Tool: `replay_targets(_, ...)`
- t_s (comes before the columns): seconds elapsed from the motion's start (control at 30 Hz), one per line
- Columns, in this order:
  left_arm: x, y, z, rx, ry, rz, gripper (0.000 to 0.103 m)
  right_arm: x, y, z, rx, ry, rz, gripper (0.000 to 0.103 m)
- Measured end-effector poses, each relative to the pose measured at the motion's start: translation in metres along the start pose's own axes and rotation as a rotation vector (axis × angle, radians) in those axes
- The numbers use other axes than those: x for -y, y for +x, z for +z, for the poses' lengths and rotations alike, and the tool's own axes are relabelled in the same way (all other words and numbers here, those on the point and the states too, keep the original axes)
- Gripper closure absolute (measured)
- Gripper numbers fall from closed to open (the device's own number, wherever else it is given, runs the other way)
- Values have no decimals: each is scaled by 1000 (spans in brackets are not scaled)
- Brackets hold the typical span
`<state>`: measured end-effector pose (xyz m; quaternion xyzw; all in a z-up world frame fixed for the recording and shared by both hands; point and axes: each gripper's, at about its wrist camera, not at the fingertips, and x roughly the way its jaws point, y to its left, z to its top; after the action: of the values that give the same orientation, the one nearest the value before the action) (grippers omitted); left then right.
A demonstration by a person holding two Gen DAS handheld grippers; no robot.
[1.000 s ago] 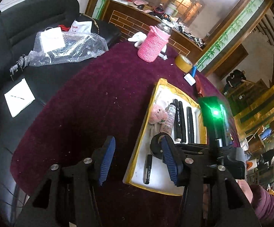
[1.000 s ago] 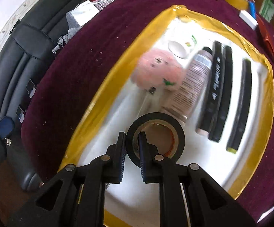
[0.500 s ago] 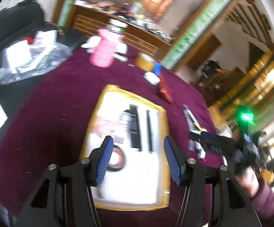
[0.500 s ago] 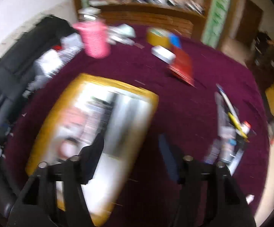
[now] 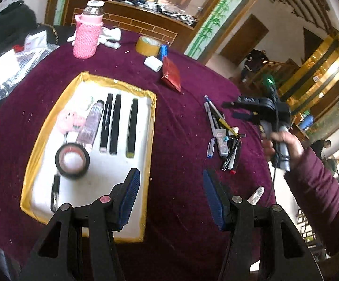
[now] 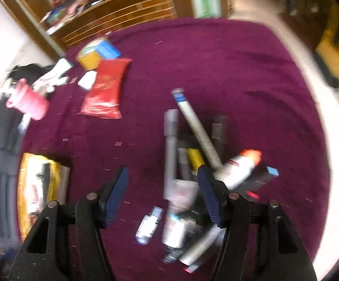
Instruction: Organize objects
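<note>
A white tray with a yellow rim (image 5: pixel 150 121) lies on the purple tablecloth; it holds a black tape roll (image 5: pixel 72 160), three black markers (image 5: pixel 115 124), a tube, a pink plush and a small black pen. My left gripper (image 5: pixel 170 196) is open and empty above the tray's right edge. A pile of pens and tubes (image 5: pixel 223 133) lies right of the tray. My right gripper (image 6: pixel 162 195) is open and empty, hovering just above that pile (image 6: pixel 186 171); it also shows in the left wrist view (image 5: pixel 237 110).
A red packet (image 5: pixel 170 75), a white box (image 5: pixel 153 63), a yellow tape roll (image 5: pixel 147 45), a blue object and a pink-sleeved bottle (image 5: pixel 87 35) stand at the table's far side. A black sofa with bags is at the left. The tray shows blurred in the right wrist view (image 6: pixel 26 182).
My right gripper let go of the black tape roll in the tray, opened, and swung right over the pen pile. My left gripper moved right and higher, staying open.
</note>
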<state>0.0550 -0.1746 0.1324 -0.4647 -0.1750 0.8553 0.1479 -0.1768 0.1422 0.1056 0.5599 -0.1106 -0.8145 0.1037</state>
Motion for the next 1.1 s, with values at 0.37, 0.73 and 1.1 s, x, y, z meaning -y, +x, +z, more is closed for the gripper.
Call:
replay_targets(0.37,13,-1,-33,7,-69,104,54,-15,72,22,-68,-177,-192,55)
replay_targets(0.73,28,30,-19,-25,-33,58,54,-25,77,-19,-172,-187,-47,96)
replay_targets(1.1,113,157,-10,-145,446,62,54,28,-12,-65,-66,31,226,96)
